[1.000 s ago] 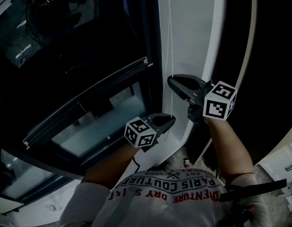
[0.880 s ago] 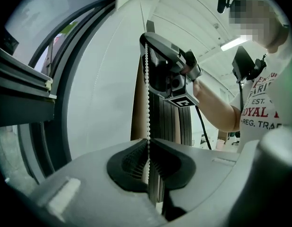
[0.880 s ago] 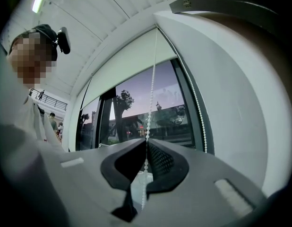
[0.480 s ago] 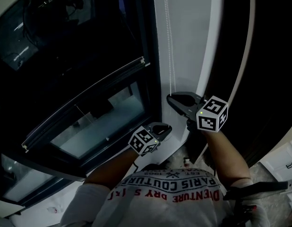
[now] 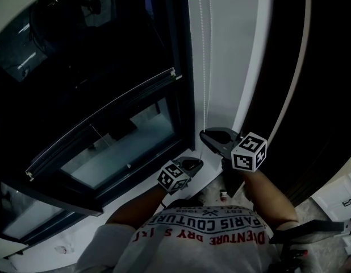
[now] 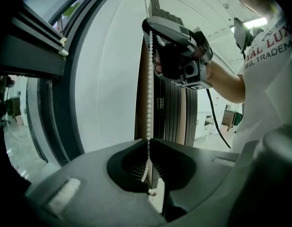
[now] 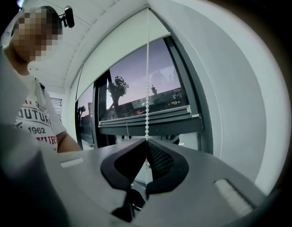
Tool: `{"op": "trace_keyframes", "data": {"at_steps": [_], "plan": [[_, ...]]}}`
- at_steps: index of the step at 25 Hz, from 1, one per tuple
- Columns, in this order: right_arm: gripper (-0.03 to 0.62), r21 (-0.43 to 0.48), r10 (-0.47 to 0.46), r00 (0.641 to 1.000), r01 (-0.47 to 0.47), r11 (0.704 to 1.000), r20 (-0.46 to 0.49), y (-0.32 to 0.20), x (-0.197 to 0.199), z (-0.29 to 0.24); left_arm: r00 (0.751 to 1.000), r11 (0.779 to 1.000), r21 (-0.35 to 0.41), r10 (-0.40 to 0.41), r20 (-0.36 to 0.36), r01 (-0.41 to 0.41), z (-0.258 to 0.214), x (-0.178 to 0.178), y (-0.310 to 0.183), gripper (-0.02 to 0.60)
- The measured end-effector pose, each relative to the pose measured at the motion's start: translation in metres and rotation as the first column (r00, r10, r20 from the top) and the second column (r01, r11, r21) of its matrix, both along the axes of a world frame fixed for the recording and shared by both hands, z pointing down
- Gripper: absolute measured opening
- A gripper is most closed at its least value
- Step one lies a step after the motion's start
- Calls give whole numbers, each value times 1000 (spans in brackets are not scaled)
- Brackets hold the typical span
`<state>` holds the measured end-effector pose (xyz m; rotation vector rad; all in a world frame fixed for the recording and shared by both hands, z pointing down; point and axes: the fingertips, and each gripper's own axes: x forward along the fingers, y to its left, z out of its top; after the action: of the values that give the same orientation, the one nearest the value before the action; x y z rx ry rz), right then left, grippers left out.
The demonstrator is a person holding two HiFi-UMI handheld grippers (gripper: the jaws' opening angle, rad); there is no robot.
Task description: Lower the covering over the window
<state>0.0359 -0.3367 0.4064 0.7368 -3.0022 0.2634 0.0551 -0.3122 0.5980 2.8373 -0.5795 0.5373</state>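
Observation:
A white bead chain (image 5: pixel 204 61) hangs down the white wall beside the window. My right gripper (image 5: pixel 204 135) is shut on it, the chain (image 7: pixel 147 93) running straight into its closed jaws (image 7: pixel 146 142). Lower down, my left gripper (image 5: pixel 198 162) is shut on the same chain (image 6: pixel 149 79), which passes between its jaws (image 6: pixel 149 140) and dangles just below. From the left gripper view the right gripper (image 6: pixel 149 26) sits higher on the chain. The blind's bottom rail (image 5: pixel 101 117) crosses the dark window about halfway down, also seen as the rail (image 7: pixel 146 113) under pale fabric (image 7: pixel 117 46).
A white wall strip (image 5: pixel 235 50) runs between the window frame (image 5: pixel 178 50) and a dark panel (image 5: pixel 323 95) at the right. A white sill (image 5: pixel 189 181) lies below the grippers. The person's printed shirt (image 5: pixel 204 232) fills the bottom; a white cabinet (image 5: pixel 340 195) stands lower right.
Both grippers have moved down along the chain line, the right one further than the left. The blind's bottom rail looks to be at about the same height.

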Motion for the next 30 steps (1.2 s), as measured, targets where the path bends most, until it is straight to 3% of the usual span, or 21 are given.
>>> {"op": "trace_keyframes", "data": {"at_steps": [4,9,13,21,30], "plan": [[8,-37,3,1000,-3,999,3,5,-1,20,998,999,-8,-52,37,53,19,-10,5,21],[8,-42,7,1000,-7,999,3,5,1,21,995,995,-13,-99,-11,99,-1,-21,4,81],[8,-42,12,1000,-12,999,9,5,0,20,989,994,15,-103,-109,105,-56,-29,3,95],[8,-40,10,1000,-10,999,4,12,1,19,979,991,132,-4,-205,32,-196,-29,-6,95],[8,-40,9,1000,-9,999,1,20,4,18,953,988,155,50,-300,-3,-301,-12,-33,95]]}}
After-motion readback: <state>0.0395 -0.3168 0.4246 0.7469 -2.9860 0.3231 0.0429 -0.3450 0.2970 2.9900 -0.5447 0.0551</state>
